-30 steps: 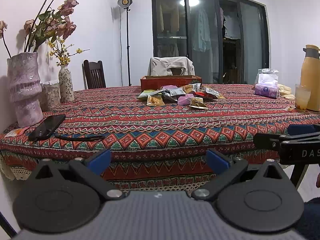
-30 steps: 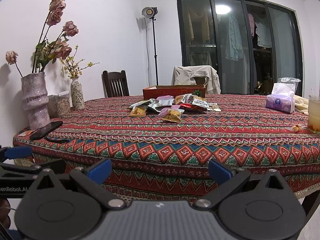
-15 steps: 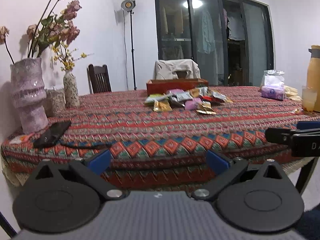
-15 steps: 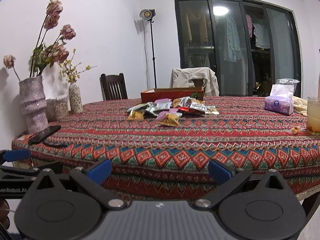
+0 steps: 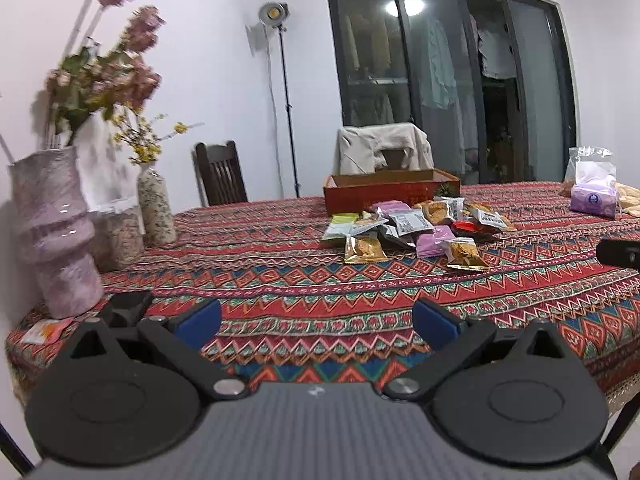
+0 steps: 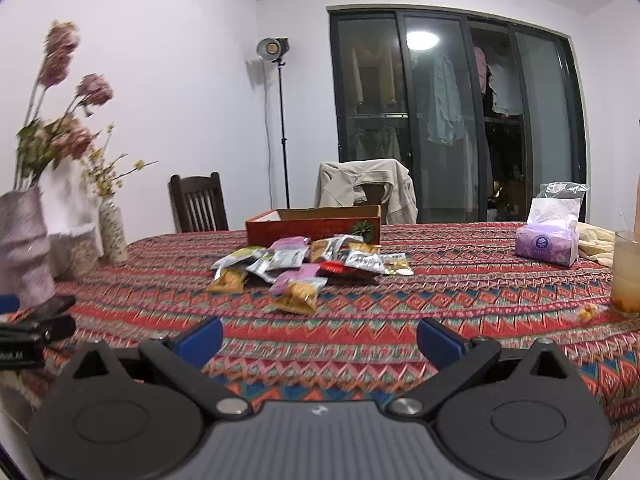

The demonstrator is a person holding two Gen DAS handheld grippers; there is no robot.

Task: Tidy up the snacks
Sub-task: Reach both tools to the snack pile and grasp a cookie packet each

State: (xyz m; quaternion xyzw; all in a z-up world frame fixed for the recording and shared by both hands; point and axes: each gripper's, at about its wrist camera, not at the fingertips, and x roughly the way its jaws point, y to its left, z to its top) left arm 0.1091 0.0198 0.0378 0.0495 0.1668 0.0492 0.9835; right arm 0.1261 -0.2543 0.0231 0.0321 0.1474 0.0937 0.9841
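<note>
The table (image 5: 280, 280) carried a red box (image 5: 390, 196) at its far side with the snack packets (image 5: 412, 228) heaped just before it, while the left gripper (image 5: 316, 322) and right gripper (image 6: 320, 338) hovered near the table edge, jaws spread wide and empty.

Table (image 5: 280, 280) covered in a red geometric-pattern cloth. Centre, toward 12 o'clock: red cardboard box (image 5: 390, 194), open top. Just in front of it, a loose pile of snack packets (image 5: 412, 228), some overlapping, lying flat on the cloth. At 9 o'clock: tall pink vase (image 5: 56, 232), smaller speckled vase (image 5: 154, 208), a jar (image 5: 120, 232) between them, dark phone (image 5: 126, 306) near the edge. At 2–3 o'clock: purple tissue pack (image 6: 548, 242), a glass of drink (image 6: 626, 276) near the edge.
</note>
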